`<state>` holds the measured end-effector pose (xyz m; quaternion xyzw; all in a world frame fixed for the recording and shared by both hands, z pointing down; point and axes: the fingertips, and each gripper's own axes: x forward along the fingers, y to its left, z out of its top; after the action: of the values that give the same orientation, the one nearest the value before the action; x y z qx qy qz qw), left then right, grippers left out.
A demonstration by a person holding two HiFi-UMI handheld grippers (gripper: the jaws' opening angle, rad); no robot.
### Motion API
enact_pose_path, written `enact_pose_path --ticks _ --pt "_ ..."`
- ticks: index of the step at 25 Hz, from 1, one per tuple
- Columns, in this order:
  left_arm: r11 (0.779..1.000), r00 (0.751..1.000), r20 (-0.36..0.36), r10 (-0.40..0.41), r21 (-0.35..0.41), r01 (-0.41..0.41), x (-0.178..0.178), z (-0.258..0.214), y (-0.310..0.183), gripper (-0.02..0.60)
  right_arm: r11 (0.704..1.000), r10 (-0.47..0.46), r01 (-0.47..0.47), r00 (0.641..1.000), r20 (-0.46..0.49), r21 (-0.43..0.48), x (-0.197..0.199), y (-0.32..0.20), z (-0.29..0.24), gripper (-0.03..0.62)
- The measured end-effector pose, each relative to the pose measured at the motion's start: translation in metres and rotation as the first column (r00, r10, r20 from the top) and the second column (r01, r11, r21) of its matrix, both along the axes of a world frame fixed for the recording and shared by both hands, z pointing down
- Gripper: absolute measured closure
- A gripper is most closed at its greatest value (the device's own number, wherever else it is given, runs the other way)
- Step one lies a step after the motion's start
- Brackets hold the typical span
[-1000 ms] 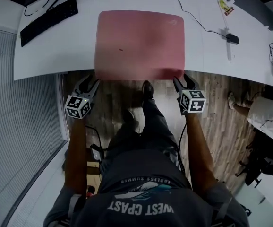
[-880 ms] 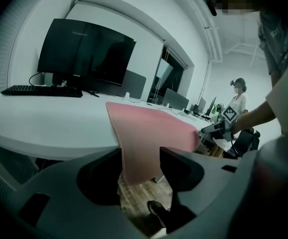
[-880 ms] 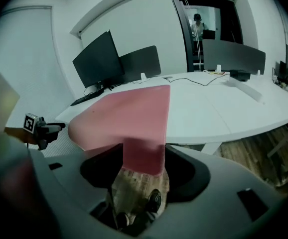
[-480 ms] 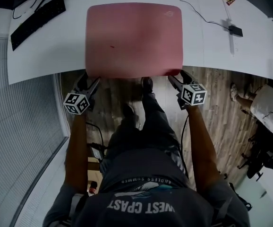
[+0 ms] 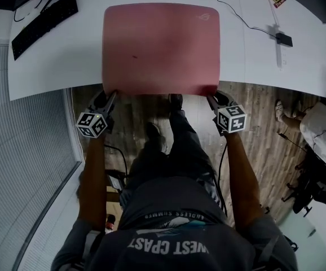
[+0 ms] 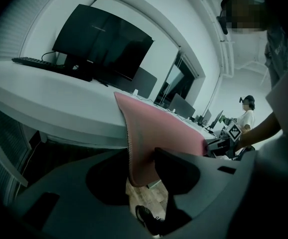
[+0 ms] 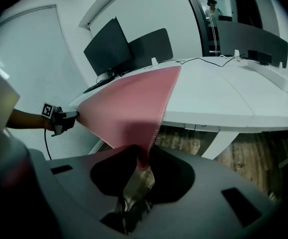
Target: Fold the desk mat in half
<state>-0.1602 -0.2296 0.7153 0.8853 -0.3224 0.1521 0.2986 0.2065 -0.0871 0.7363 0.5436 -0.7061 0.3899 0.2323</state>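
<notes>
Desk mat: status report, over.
Left gripper, right gripper just closed, each pinching a near corner of mat. Mat otherwise flat on desk, near edge overhanging, not yet folded. Nothing lying on it.

Left of the desk mat, bare white desk lies open up to the keyboard off the mat's far left corner. Right of the mat, a cable and small black device cross the desk; the strip just beside the mat is free.
</notes>
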Motion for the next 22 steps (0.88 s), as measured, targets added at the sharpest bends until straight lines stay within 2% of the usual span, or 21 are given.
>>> enact_pose_path --ticks 4,10,15,22 --pt "1.000 1.000 0.001 -0.024 0.017 0.024 -0.003 -0.013 0.002 0.483 0.999 -0.028 0.029 0.998 -0.051 0.019 -0.002 0.004 -0.019 0.516" --pt "0.997 0.998 -0.035 -0.051 0.059 0.053 0.001 -0.047 0.004 0.535 0.998 0.000 0.003 0.999 -0.039 0.070 -0.009 0.001 -0.056 0.540" --pt "0.994 0.990 -0.125 -0.060 0.085 0.071 0.008 -0.087 0.001 0.546 0.989 0.028 -0.031 0.999 0.024 0.144 -0.007 -0.005 -0.092 0.543" --pt "0.991 0.972 -0.228 -0.061 0.101 0.086 0.021 -0.138 -0.017 0.546 0.961 0.058 -0.084 0.993 0.105 0.262 0.000 -0.040 -0.146 0.546"
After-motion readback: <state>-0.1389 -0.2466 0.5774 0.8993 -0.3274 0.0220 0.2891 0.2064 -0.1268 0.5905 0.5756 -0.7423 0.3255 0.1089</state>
